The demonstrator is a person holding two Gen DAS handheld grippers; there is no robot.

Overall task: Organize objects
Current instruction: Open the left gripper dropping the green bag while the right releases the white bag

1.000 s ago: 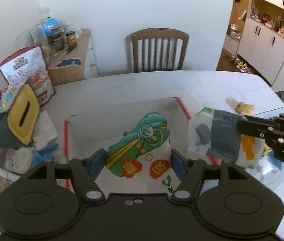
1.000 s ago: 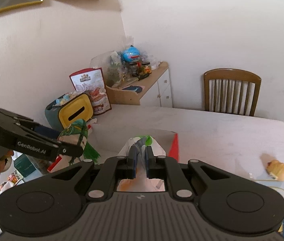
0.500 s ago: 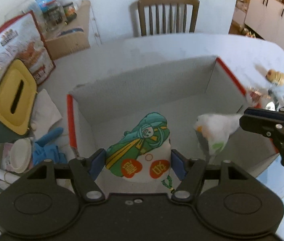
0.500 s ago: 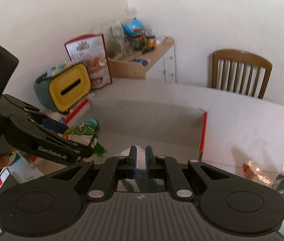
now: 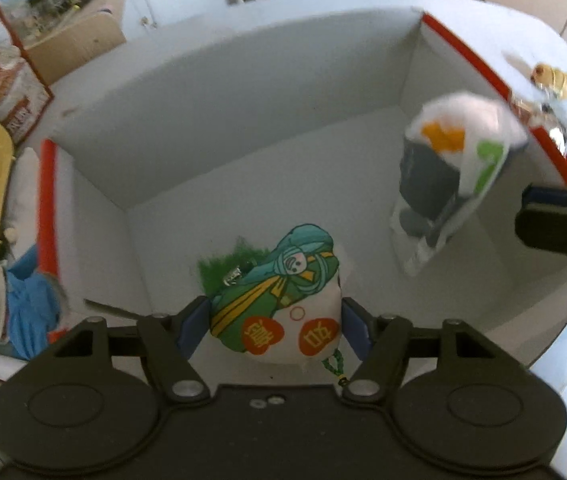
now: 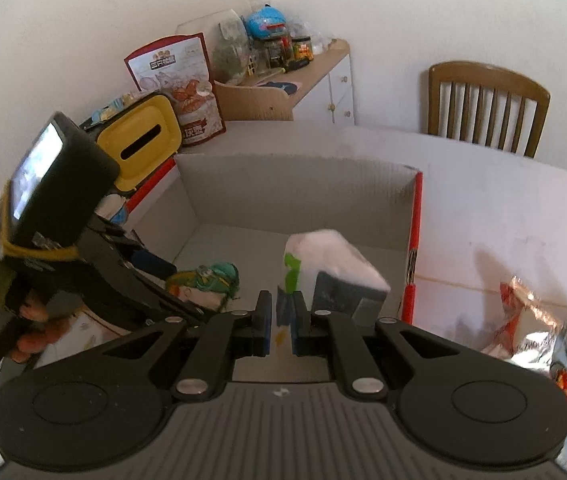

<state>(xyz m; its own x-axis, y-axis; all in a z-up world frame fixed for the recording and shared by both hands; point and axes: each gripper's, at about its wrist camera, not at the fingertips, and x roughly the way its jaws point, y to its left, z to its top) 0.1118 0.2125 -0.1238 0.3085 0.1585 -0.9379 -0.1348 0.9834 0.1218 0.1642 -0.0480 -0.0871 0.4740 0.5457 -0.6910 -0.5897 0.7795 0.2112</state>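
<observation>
Inside box (image 5: 243, 92): pouch (image 5: 279, 304) (between jaws)

Little here is legible to me. The sachet (image 5: 279, 304) that my left claw (image 5: 273, 330) pinches carries two orange badges, each with a white Chinese character I cannot make out. The red-edged snack bag (image 6: 181, 88) by the wall has a brand panel and large Chinese characters, both too blurred to read.

— How many things are there?
— One cardboard box (image 5: 211, 92), two printed pouches (image 5: 279, 292) (image 5: 451, 172), two grippers (image 5: 271, 332) (image 6: 281, 320).
— And beyond the box?
— One chair (image 6: 487, 104), one yellow-lidded bin (image 6: 139, 136); jars — perhaps four, blurred.
</observation>
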